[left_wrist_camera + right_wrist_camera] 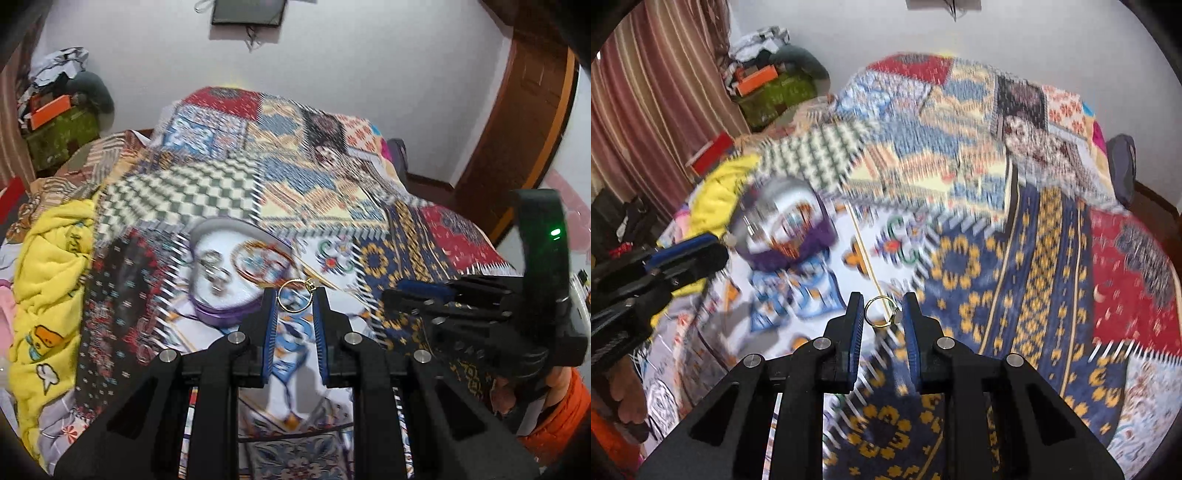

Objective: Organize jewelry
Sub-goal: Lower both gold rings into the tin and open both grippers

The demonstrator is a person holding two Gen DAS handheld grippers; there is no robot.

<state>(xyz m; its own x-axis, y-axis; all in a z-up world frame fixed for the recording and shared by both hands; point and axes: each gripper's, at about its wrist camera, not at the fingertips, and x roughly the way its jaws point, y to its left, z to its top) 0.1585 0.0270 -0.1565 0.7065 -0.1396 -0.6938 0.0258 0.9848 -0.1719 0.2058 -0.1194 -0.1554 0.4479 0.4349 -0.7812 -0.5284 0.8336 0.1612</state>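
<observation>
My left gripper [295, 297] is shut on a gold ring [294, 297], held between its blue pads above the patchwork blanket. My right gripper [882, 312] is shut on another gold ring [882, 312] with a small flat top. A round white jewelry box [225, 273] with a purple rim lies open on the blanket just ahead and left of the left gripper; it holds silver pieces, and a large thin gold hoop [260, 263] leans over its right edge. The box shows blurred in the right wrist view [783, 229]. The right gripper also shows in the left wrist view [436, 295].
A patchwork blanket [295, 177] covers the bed. A yellow towel [48, 280] lies at the left. A pile of clutter with an orange box [51, 110] stands at the back left. A wooden door frame [517, 129] is at the right. Striped curtains [646, 92] hang at the left.
</observation>
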